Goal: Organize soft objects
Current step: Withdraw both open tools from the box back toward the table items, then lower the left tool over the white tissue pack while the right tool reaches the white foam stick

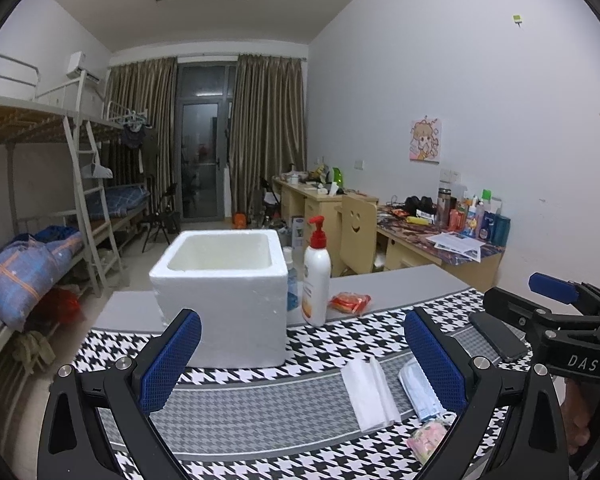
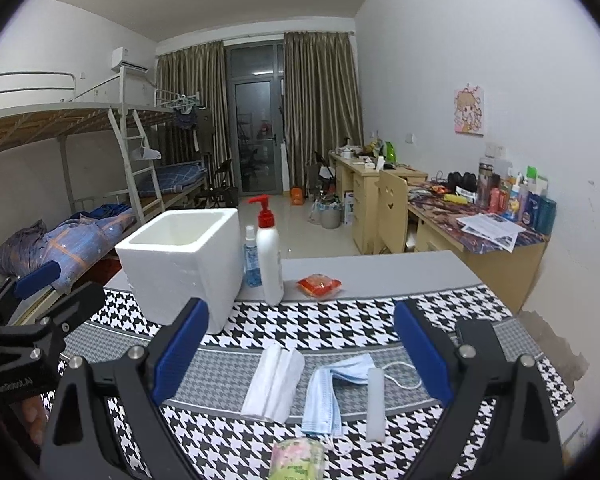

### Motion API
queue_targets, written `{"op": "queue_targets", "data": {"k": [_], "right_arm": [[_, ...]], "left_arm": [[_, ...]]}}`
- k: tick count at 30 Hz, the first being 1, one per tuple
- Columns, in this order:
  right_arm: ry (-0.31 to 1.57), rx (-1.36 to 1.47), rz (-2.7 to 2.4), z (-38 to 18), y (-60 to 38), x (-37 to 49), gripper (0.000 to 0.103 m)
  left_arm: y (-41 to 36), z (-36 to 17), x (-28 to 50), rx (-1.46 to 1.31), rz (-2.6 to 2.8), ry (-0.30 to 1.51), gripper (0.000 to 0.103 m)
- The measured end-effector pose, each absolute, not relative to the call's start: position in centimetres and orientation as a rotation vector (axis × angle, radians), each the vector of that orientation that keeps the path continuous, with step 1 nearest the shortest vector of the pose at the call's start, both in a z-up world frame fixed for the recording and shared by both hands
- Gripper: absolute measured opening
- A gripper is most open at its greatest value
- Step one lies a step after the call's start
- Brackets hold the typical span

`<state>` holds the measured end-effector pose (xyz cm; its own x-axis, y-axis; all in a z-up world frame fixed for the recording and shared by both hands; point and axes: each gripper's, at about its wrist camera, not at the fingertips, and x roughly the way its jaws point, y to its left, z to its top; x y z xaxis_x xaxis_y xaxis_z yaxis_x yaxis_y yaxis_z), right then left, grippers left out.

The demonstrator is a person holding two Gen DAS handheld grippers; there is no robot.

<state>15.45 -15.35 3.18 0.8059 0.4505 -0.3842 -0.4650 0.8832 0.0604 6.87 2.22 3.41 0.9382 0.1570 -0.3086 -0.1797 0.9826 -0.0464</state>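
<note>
Hovering wide open and empty — left gripper (image 1: 302, 364) and right gripper (image 2: 302, 354) — tissue (image 2: 274, 384) and mask (image 2: 328, 396) lying near the foam box (image 2: 182, 266).

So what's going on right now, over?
Left gripper and right gripper open, empty. Tissues, face mask on the cloth, untouched. Foam box empty behind them. Nothing blocking.

Both wrist views sit low over the tabletop (image 1: 260, 412), side by side, facing the window; both share the foam box (image 1: 220, 292) (image 2: 180, 268).
</note>
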Motion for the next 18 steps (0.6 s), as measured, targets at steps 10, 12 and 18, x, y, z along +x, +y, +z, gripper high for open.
{"op": "queue_targets", "data": {"k": [10, 12, 18], "right_arm": [[0.412, -0.048, 0.437, 1.6, -17.2, 16.8, 0.096], [0.419, -0.044, 0.438, 1.4, -17.7, 17.3, 0.096], [0.455, -0.031, 0.451, 0.6, -18.8, 18.2, 0.096]], "left_arm": [[0.9, 2.5, 7.7, -0.077, 0.138, 0.300, 0.102], [0.9, 2.4, 8.1, -0.085, 0.142, 0.305, 0.102], [0.6, 1.6, 9.2, -0.110, 0.138, 0.327, 0.102]]}}
